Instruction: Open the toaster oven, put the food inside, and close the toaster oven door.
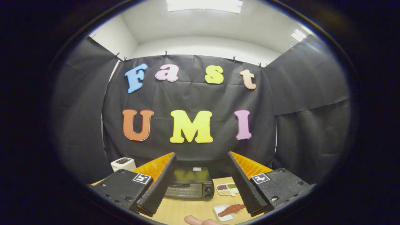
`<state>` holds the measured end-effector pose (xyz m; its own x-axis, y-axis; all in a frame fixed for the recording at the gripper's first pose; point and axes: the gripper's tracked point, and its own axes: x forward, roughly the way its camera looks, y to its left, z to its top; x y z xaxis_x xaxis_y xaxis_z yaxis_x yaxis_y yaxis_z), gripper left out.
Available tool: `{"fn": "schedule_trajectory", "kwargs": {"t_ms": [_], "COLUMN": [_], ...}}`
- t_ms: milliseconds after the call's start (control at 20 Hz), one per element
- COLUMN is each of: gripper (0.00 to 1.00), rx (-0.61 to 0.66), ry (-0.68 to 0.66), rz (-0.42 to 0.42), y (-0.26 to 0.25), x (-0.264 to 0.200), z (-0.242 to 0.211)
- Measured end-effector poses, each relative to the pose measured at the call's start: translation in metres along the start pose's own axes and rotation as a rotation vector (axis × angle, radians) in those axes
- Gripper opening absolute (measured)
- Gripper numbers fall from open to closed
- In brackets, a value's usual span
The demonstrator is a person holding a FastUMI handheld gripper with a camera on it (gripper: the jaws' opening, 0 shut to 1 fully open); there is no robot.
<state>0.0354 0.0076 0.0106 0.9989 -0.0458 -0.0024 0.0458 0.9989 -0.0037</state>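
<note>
Gripper view: claw [200, 184] spread open above wooden table [187, 211], toaster oven [189, 184] shut.

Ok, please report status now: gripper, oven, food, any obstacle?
Gripper open, holding nothing. Toaster oven ahead between the fingers, door closed. Food on small white dish, nearer. A hand rests on the table.

Gripper [200, 184] with ribbed wedge fingers [157, 187], black screwed housings, square tag markers
</note>
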Motion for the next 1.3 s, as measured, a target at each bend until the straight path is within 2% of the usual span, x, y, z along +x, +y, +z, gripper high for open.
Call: {"fn": "schedule_trajectory", "kwargs": {"t_ms": [300,800,1050,1300], "gripper": [1.0,1.0,1.0,1.0], "rx": [0.015,0.009,0.051,0.045], "ry": [0.053,0.338,0.458,0.476], "rz": [0.033,0.067,0.087,0.103], "y": [0.026,0.064,0.086,0.1], "x": [0.07,0.18,0.204,0.213], "z": [-0.039,-0.171,-0.231,-0.254]}}
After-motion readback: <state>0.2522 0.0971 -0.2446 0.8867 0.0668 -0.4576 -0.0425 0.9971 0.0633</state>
